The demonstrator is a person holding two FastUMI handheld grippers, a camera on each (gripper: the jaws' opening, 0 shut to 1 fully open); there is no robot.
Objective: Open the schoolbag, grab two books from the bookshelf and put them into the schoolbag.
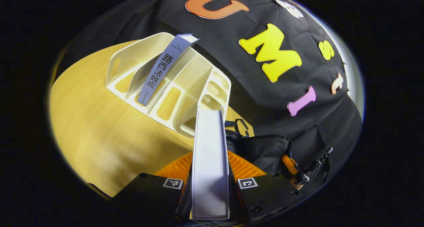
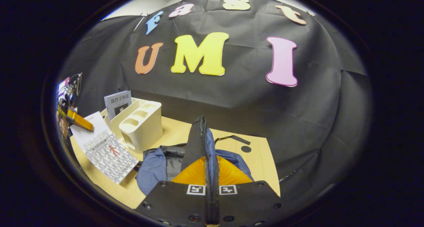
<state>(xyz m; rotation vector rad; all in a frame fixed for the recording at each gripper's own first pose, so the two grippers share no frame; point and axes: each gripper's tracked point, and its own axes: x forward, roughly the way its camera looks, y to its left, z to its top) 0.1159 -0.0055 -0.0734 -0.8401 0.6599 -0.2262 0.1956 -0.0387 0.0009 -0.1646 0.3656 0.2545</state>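
Here left gripper clamps a book; right gripper pinches schoolbag.

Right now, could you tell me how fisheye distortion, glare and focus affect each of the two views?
Left gripper view: the held book looms large and washed pale, and the bookshelf bows with the fisheye. Right gripper view: the schoolbag is evenly lit and fairly sharp; the left gripper at the edge is squeezed and soft.
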